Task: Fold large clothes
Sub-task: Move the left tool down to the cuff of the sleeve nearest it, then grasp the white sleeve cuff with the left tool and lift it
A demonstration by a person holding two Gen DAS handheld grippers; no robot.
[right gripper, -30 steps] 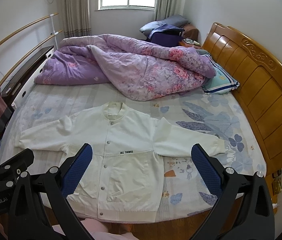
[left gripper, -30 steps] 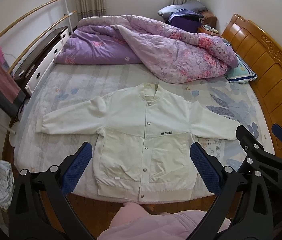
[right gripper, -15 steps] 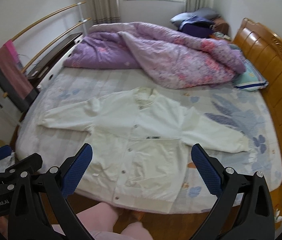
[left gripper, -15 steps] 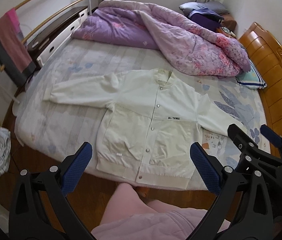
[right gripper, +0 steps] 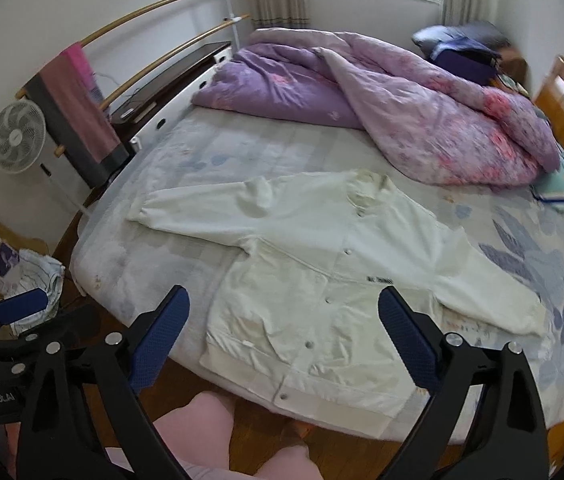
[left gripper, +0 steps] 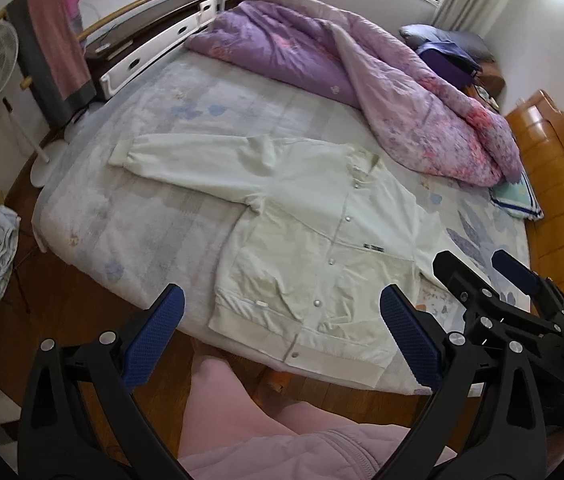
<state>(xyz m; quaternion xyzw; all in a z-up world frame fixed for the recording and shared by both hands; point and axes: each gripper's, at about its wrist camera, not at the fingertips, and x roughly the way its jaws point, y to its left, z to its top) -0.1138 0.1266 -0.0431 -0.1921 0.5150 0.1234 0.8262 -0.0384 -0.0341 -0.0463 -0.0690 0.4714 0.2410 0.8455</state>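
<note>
White jacket [left gripper: 314, 240], one, flat on bed [left gripper: 154, 216]; two hand-held grippers, left [left gripper: 282, 332] and right [right gripper: 284, 336], wide, empty.

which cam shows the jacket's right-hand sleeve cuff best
The right wrist view: that sleeve cuff of the white jacket lies in plain sight. In the left wrist view the right gripper hides it.

On my left gripper [right gripper: 22, 308] I read "GenRobot.AI". The small black label on the jacket [left gripper: 322, 236] is too blurred, perhaps two words.
</note>
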